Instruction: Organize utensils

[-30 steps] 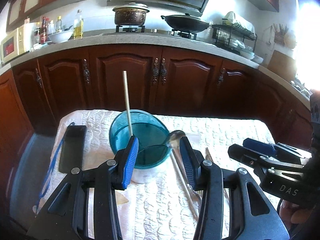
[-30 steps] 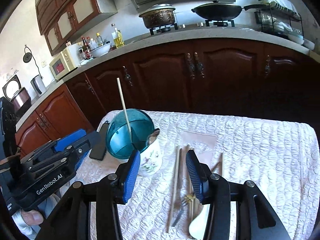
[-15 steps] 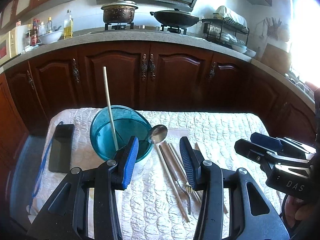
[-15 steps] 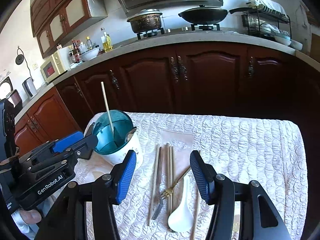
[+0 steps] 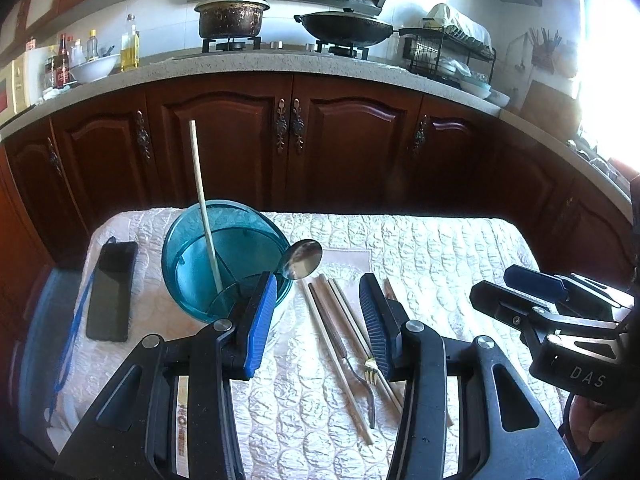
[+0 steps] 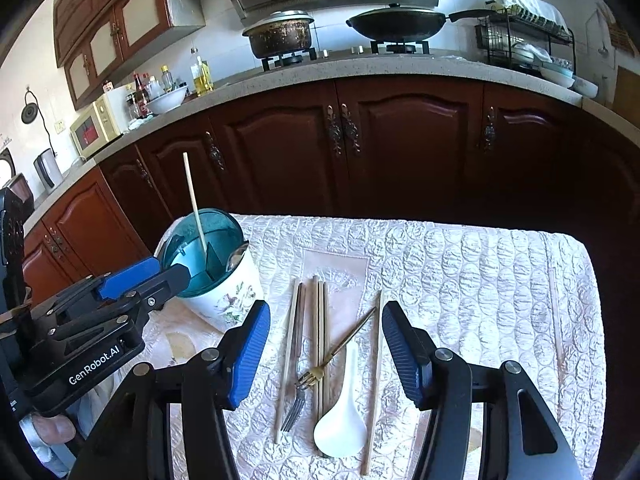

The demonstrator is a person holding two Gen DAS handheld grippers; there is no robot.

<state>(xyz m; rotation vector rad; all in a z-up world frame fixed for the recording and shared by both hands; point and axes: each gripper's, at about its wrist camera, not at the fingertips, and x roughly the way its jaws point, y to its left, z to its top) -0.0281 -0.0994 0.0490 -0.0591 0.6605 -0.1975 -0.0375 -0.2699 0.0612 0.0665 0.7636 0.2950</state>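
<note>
Only your right view shows the white spoon [image 6: 340, 426], lying between the spread-open right gripper [image 6: 326, 354]. Left gripper [image 5: 318, 322] gapes too, chopsticks [image 5: 344, 344] between, cup [image 5: 224, 260] left.

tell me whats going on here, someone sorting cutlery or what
Yes. A person holds a two-finger gripper in each hand over a quilted table. Both the left gripper and the right gripper are open and hold nothing. The blue-lined utensil holder already has one chopstick and a metal spoon in it. More chopsticks, two forks and a white soup spoon lie loose on the cloth.
</note>
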